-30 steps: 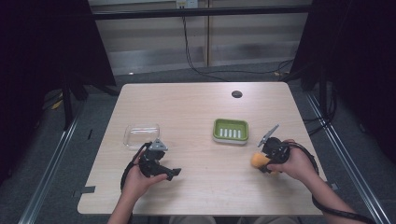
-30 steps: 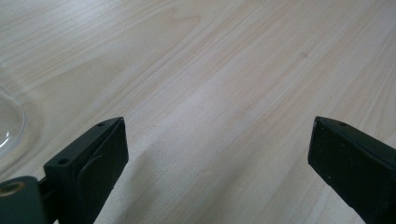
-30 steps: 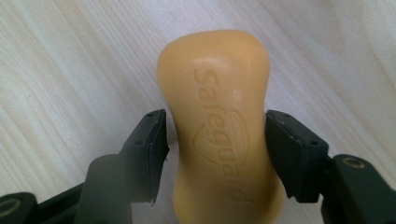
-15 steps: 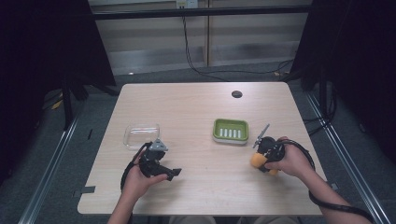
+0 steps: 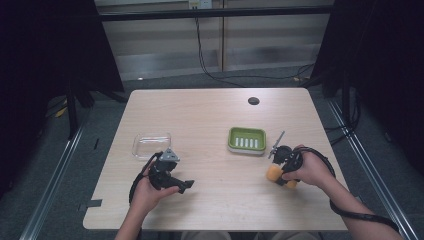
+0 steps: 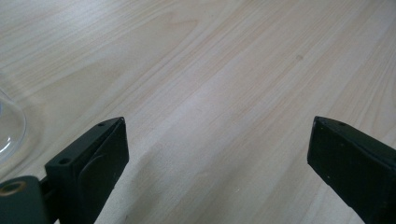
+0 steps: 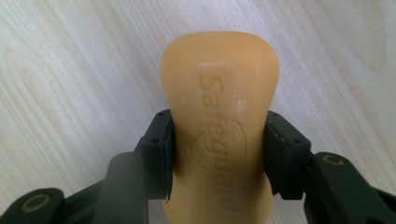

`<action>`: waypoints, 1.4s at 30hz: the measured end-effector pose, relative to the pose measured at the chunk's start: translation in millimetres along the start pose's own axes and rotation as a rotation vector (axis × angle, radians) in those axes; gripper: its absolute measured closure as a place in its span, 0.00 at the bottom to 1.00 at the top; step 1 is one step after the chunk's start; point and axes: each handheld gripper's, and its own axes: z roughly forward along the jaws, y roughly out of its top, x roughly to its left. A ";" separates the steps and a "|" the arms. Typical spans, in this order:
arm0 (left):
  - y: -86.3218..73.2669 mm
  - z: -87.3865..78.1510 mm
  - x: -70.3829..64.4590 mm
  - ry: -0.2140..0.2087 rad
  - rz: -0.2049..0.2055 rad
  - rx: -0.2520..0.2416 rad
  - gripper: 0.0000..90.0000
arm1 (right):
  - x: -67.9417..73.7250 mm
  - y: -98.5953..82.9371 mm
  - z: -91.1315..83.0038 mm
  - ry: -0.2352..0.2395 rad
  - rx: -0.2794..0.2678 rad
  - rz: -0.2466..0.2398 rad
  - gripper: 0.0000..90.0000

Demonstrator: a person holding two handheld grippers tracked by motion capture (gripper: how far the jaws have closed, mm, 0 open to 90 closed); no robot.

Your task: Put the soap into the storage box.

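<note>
An orange bar of soap (image 7: 219, 126), stamped with a brand name, is clamped between the two black jaws of my right gripper (image 7: 218, 156). In the high view that soap (image 5: 273, 173) sits low over the table at the right, just below and right of a green soap dish (image 5: 246, 140); my right gripper (image 5: 280, 167) is shut on it. At the table's left front, my left gripper (image 5: 186, 185) rests open. Its jaws stand wide apart over bare wood in the left gripper view, where my left gripper (image 6: 217, 154) holds nothing.
A clear plastic lid or tray (image 5: 151, 144) lies left of centre, and its curved edge (image 6: 9, 126) shows beside the left jaw. A dark round cable hole (image 5: 254, 100) sits near the far edge of the wooden table (image 5: 210, 115). Cables trail from both grippers.
My right gripper has moved left and slightly nearer with the soap, turning a little. The left gripper has stayed put.
</note>
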 end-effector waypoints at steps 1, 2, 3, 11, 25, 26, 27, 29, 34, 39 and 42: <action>0.0 0.1 0.0 0.001 0.002 -0.002 0.06 | 0.9 1.3 -1.5 -0.003 -0.002 0.003 0.56; 0.1 -0.2 0.0 0.000 0.003 0.001 0.06 | 0.9 1.3 -1.5 -0.003 -0.002 0.003 0.56; 0.3 -0.8 -0.1 0.005 0.004 0.007 0.06 | 1.4 2.3 -4.5 0.000 -0.001 -0.003 0.56; 1.0 -1.4 0.2 -0.004 0.013 0.012 0.06 | 0.9 5.4 -14.1 0.005 -0.014 -0.001 0.56; 0.3 -2.5 1.4 -0.012 -0.019 -0.024 0.06 | 0.1 16.8 -29.9 0.006 -0.029 -0.018 0.56; 0.2 -2.8 2.1 -0.014 -0.017 -0.023 0.06 | 0.2 17.7 -30.5 0.006 -0.032 -0.019 0.56; 0.1 -2.9 2.4 -0.014 -0.016 -0.024 0.06 | 0.6 20.2 -32.8 0.007 -0.029 -0.026 0.56; -0.1 -2.5 2.5 -0.015 -0.016 -0.024 0.06 | 0.6 21.0 -33.3 0.002 -0.032 -0.028 0.56; 0.2 -0.4 0.7 -0.023 -0.016 -0.018 0.06 | 1.0 26.2 -39.4 -0.006 -0.027 -0.028 0.56; 0.4 0.7 0.1 -0.030 -0.016 -0.018 0.06 | -1.1 32.0 -43.8 -0.011 -0.036 -0.037 0.56; 0.6 0.7 0.4 -0.034 -0.021 -0.012 0.05 | -1.3 34.1 -45.4 -0.013 -0.036 -0.034 0.56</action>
